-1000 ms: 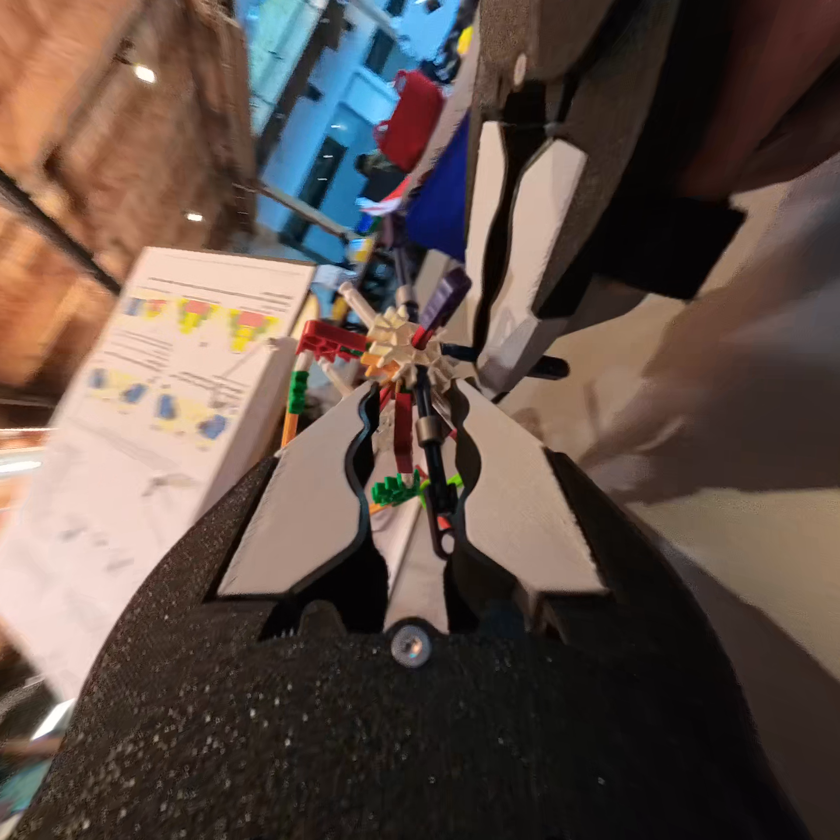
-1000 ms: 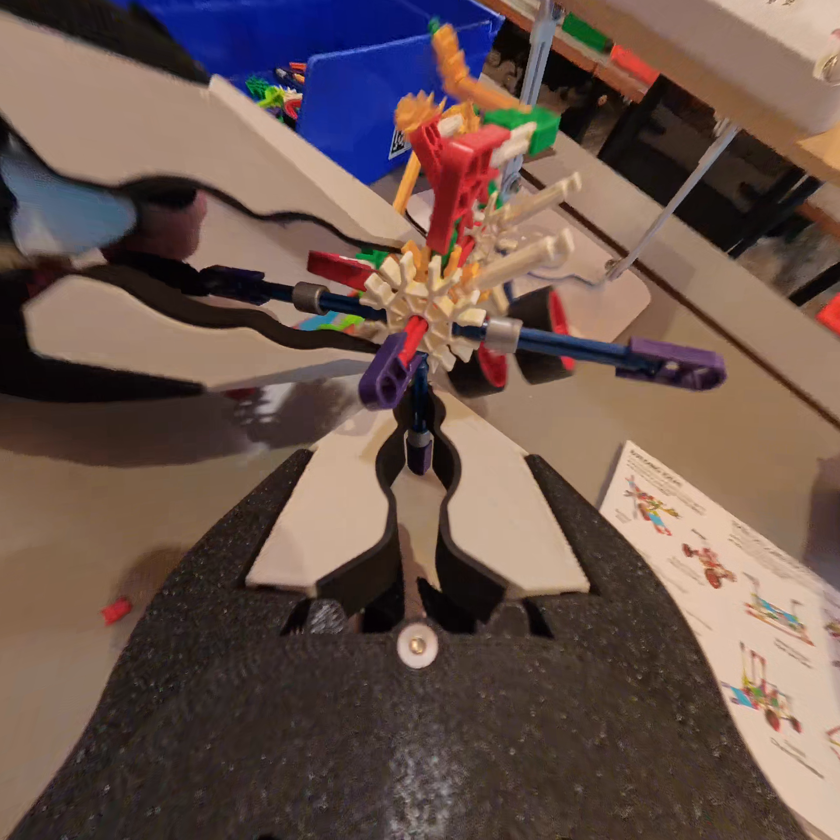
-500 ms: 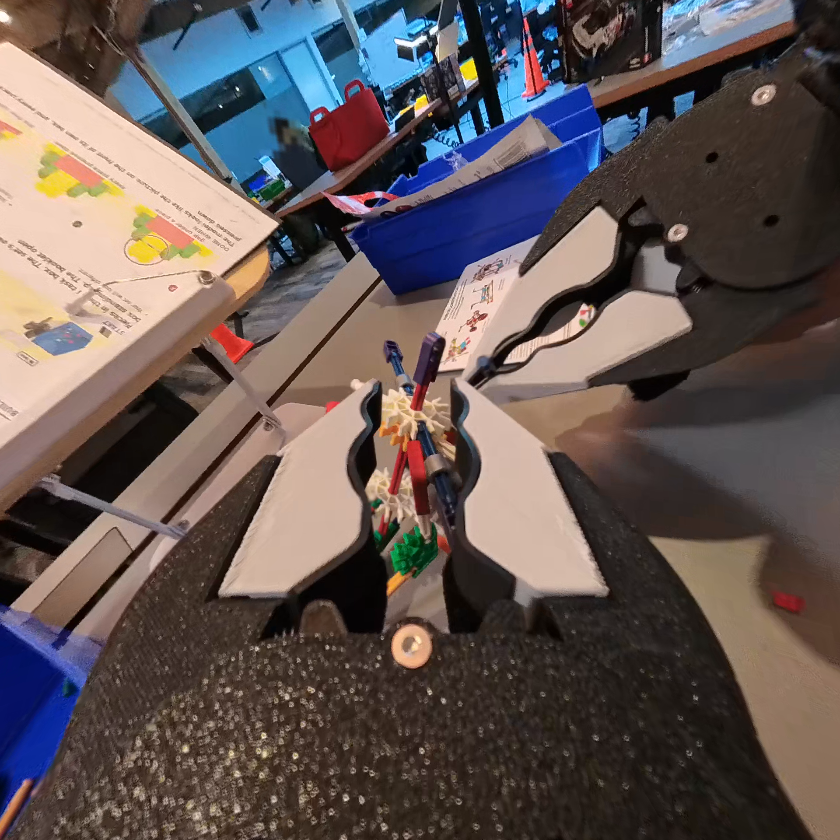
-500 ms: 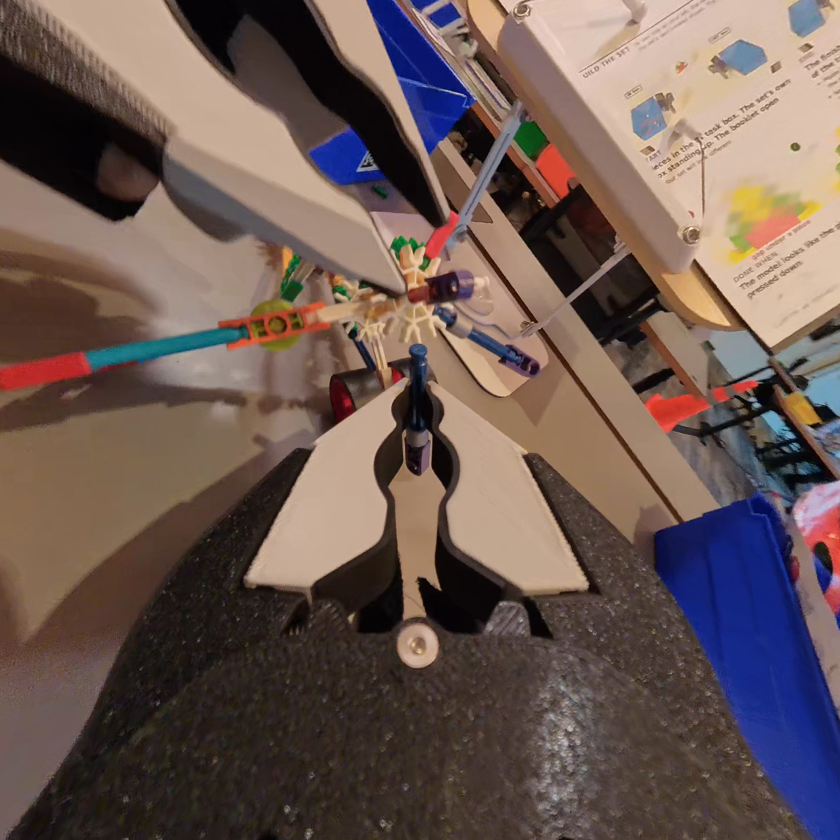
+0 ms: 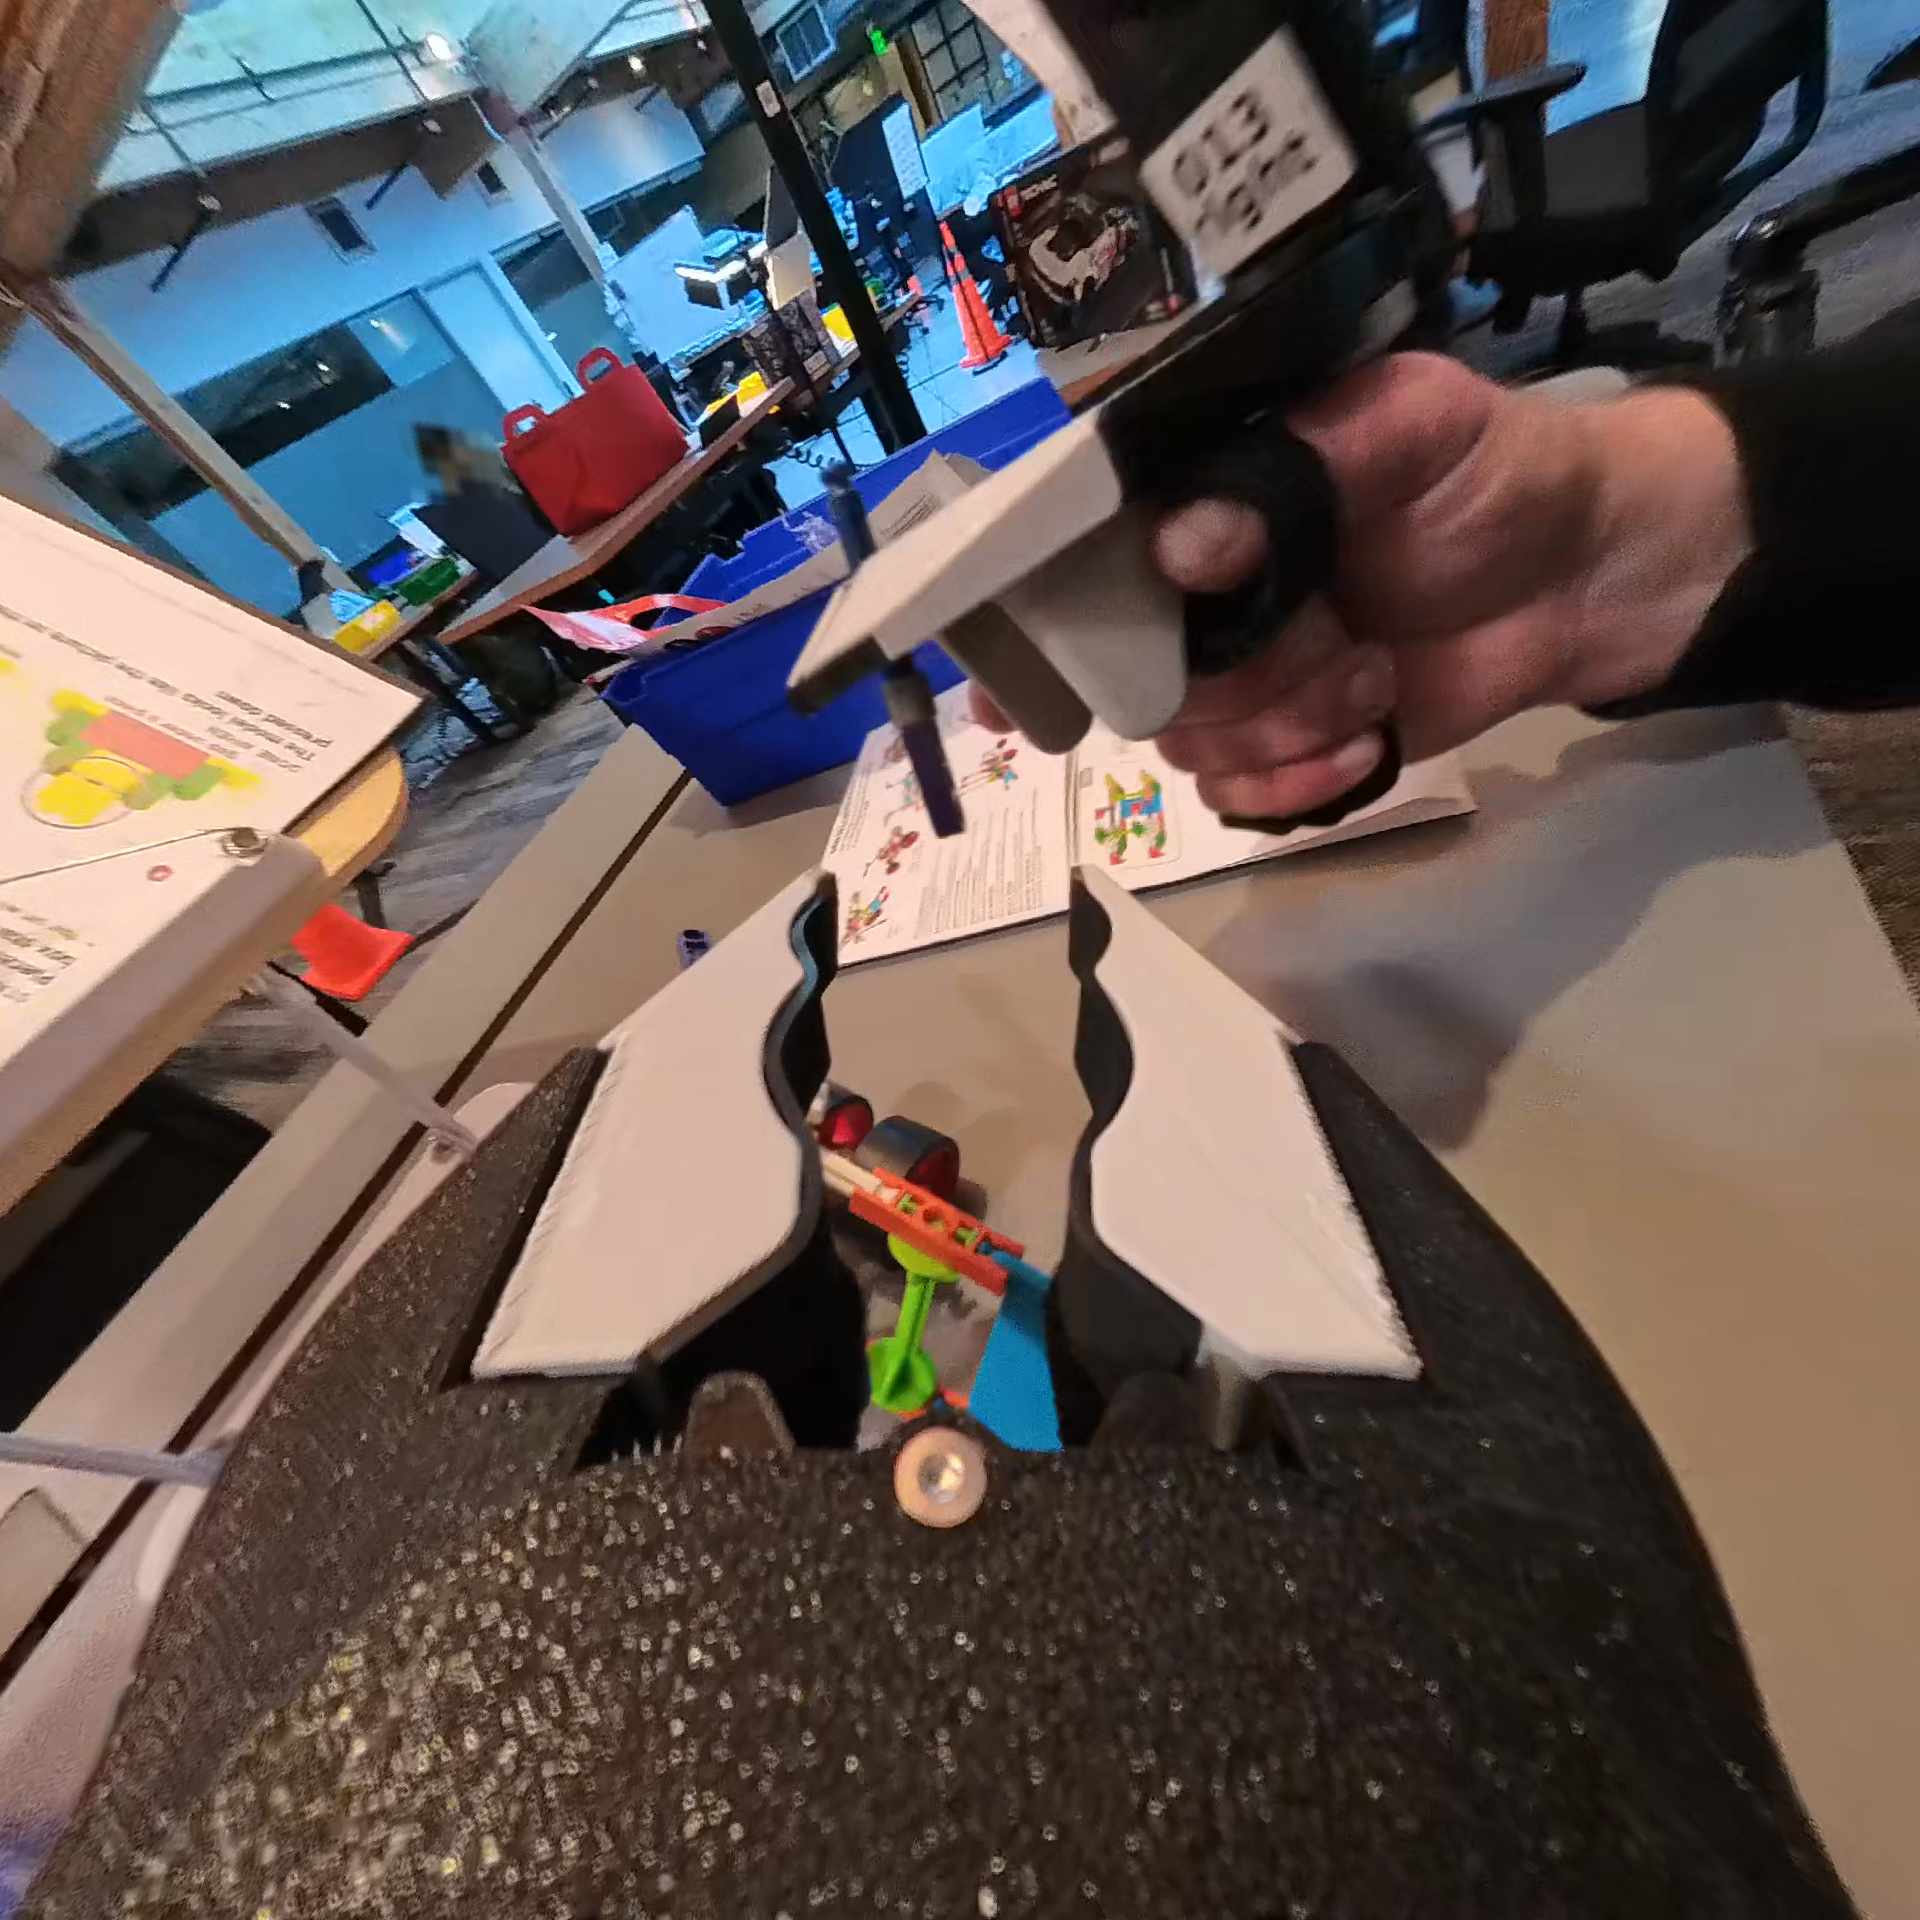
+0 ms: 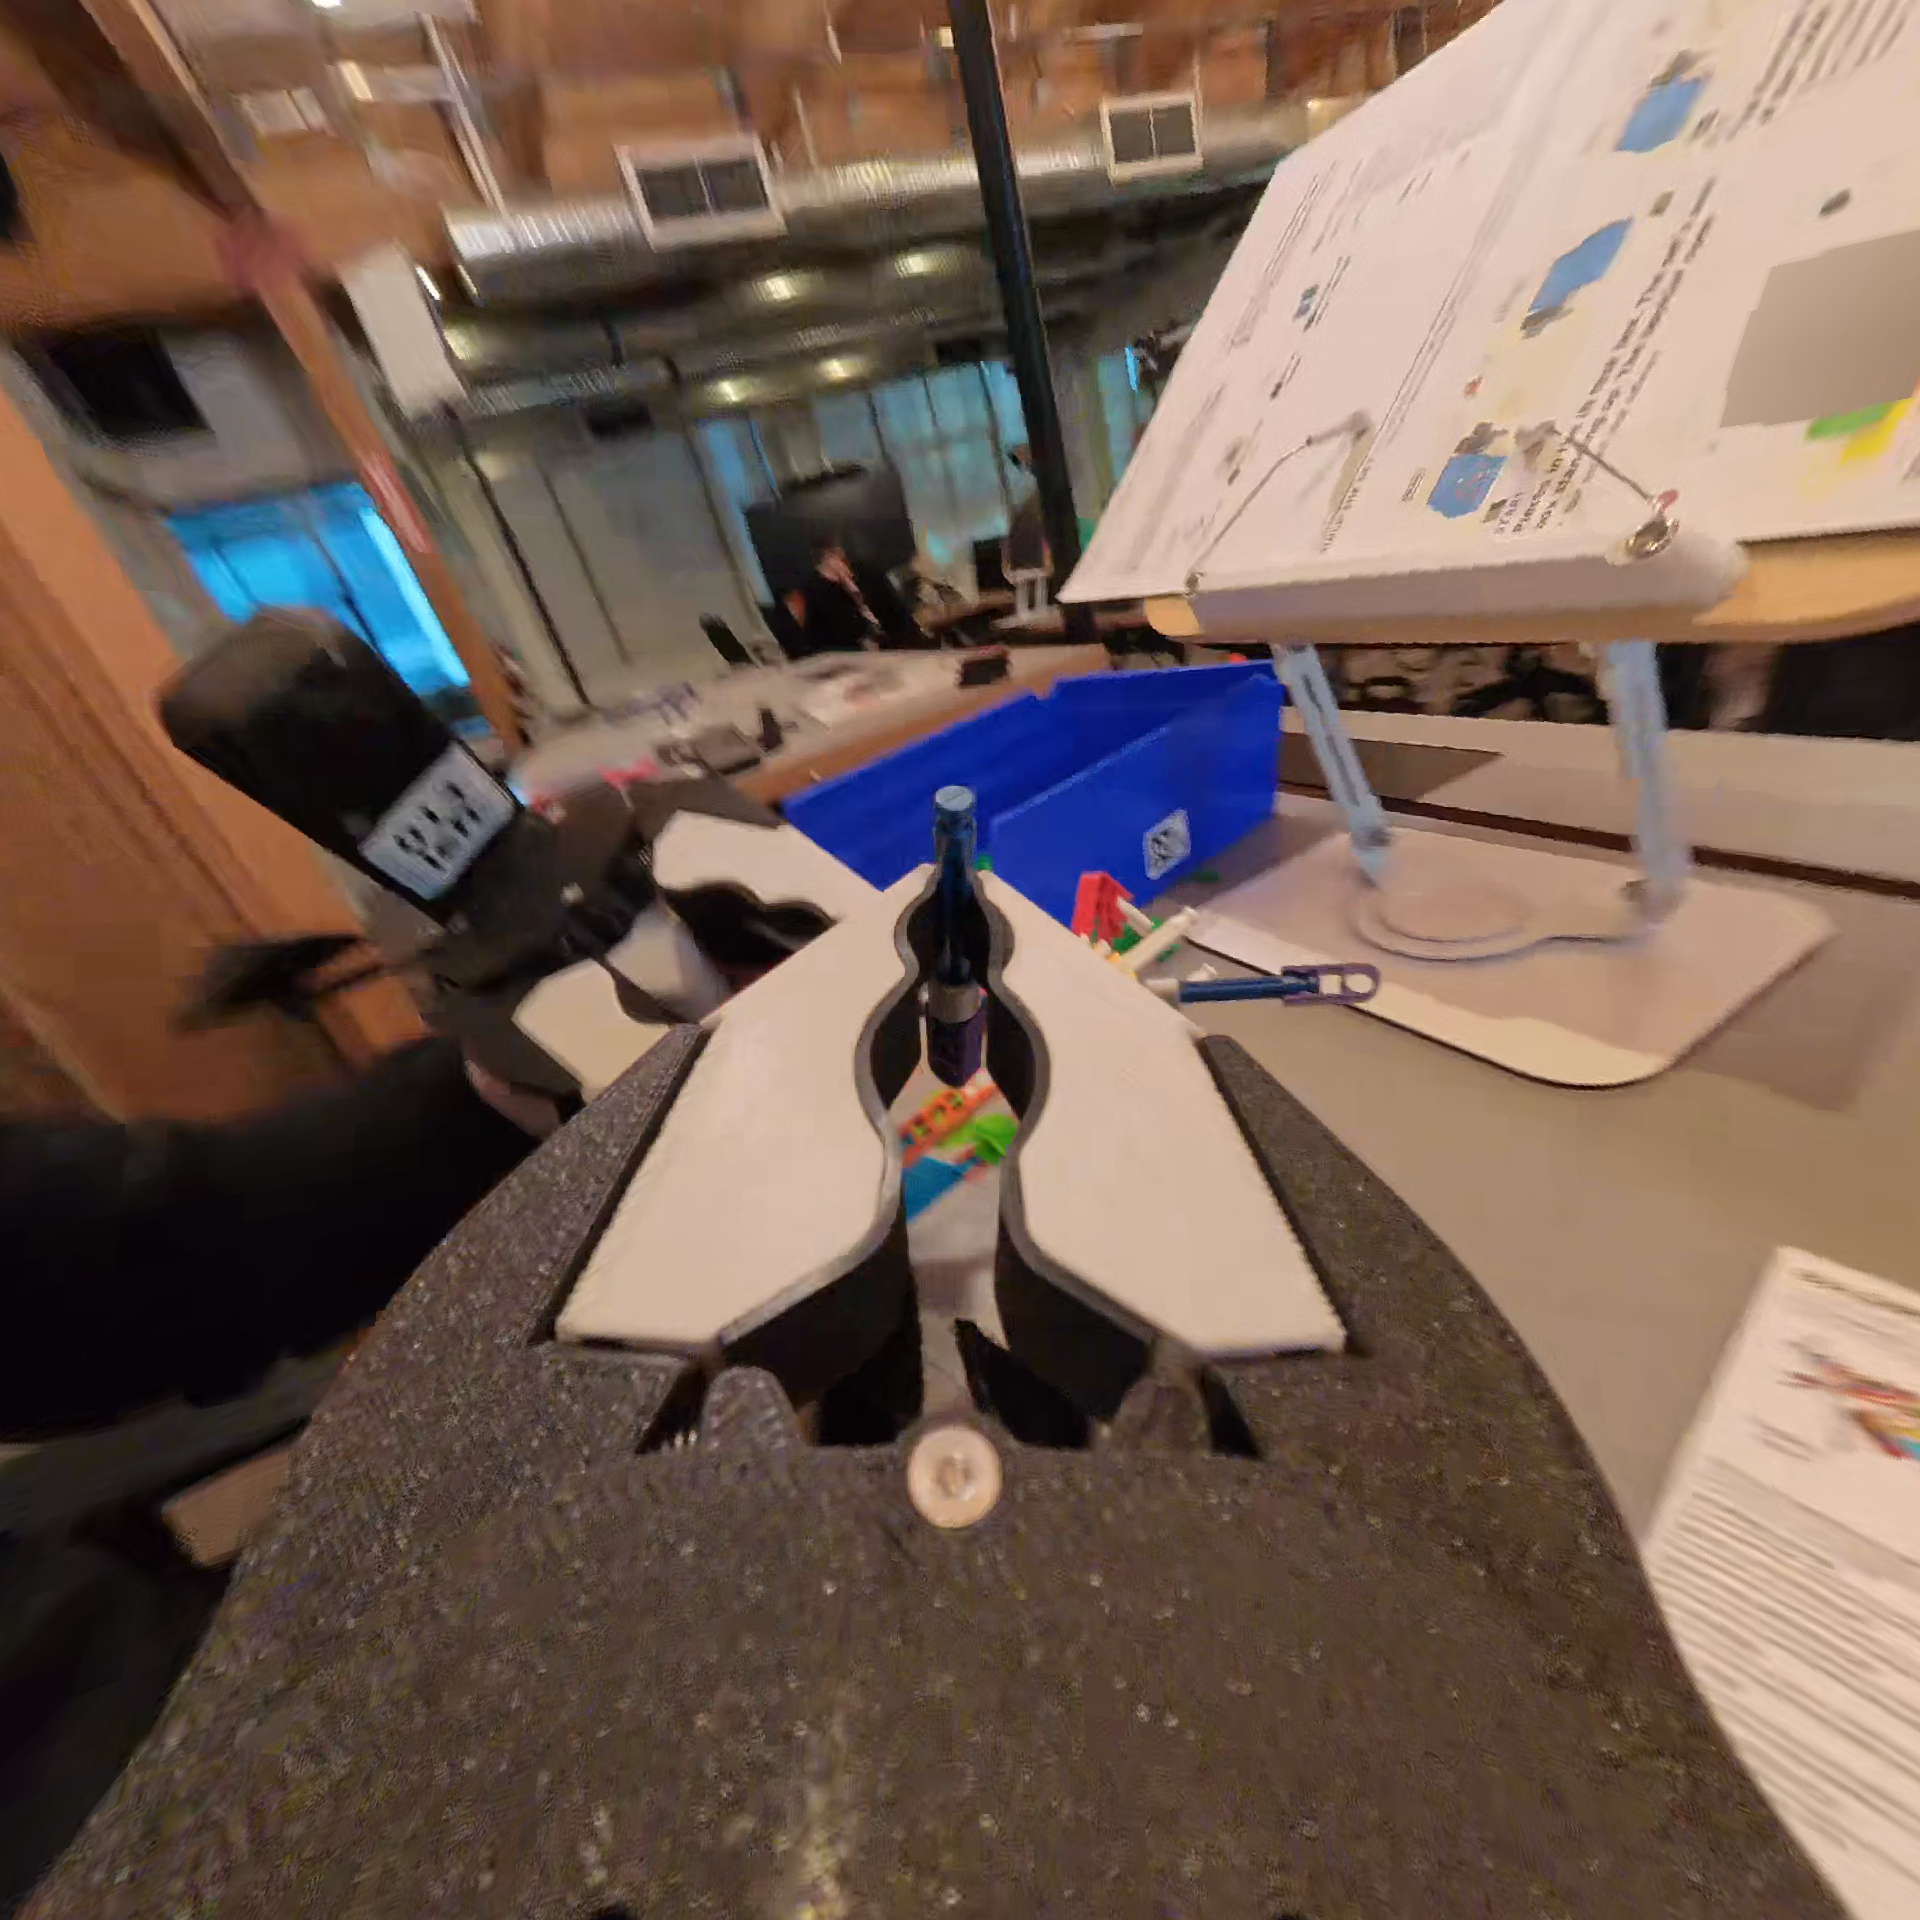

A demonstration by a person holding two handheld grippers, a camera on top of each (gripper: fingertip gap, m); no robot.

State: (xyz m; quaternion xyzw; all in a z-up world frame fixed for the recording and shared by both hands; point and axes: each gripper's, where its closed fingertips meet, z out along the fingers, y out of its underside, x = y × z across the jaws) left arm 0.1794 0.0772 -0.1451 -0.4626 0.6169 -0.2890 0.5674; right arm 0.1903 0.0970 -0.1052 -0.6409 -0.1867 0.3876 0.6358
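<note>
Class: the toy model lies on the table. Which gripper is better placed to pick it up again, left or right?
Left, probably. The left gripper is open and empty, right above the toy model, while the right gripper is shut on a blue rod.

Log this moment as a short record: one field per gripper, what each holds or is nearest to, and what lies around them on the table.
left gripper: open, holding nothing, above the toy model
right gripper: shut on a dark blue rod with a purple connector at its lower end, lifted off the table
toy model: colourful rod-and-connector build with black and red wheels, lying on the grey table
instruction sheet: flat on the table beyond the left gripper
blue bin: at the far table edge
book stand: white base, holding a printed page
</note>
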